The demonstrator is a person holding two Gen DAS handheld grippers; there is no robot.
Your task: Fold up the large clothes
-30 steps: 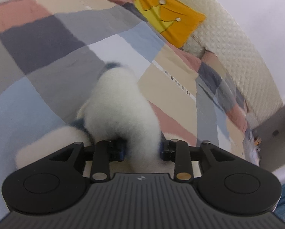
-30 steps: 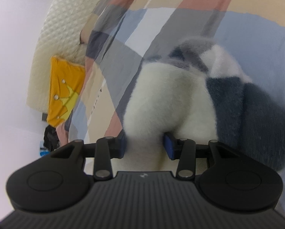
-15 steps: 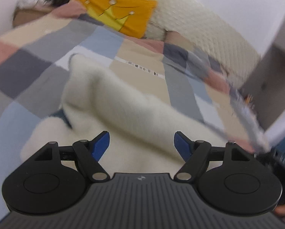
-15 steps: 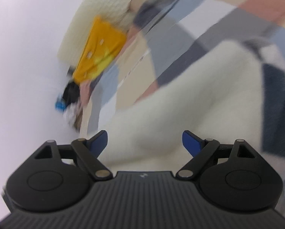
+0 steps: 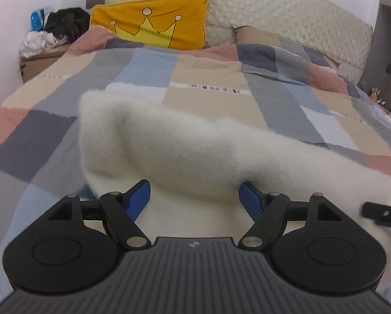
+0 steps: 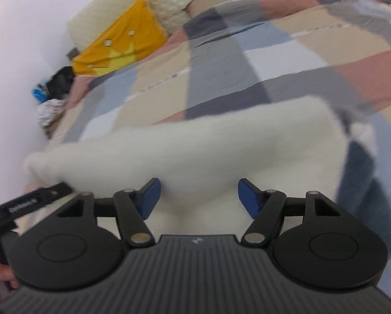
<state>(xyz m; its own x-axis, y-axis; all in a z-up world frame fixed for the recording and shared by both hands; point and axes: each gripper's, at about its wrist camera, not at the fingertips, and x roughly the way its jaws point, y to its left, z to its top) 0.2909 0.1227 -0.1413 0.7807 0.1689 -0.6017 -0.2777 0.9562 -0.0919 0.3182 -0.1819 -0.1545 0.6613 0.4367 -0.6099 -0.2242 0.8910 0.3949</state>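
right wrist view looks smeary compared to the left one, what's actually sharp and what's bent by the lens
Right wrist view: the white fuzzy garment, patchwork quilt and yellow crown pillow are motion-blurred; only the right gripper, whose jaws are closing, is crisp. Left wrist view: pillow and quilted headboard are sharp, the garment soft. Both show fisheye bowing toward the edges and even, soft light.

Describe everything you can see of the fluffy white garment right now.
The fluffy white garment looks like a thick, fuzzy cream knit with a dark blue-grey panel showing at its right side in the right wrist view. It lies in a soft folded bundle across the patchwork bedspread, its far edge rolled over. The left gripper is open around its near edge, pads not pressing. The right gripper is closing with fabric between its jaws, pads apparently not yet pressing.
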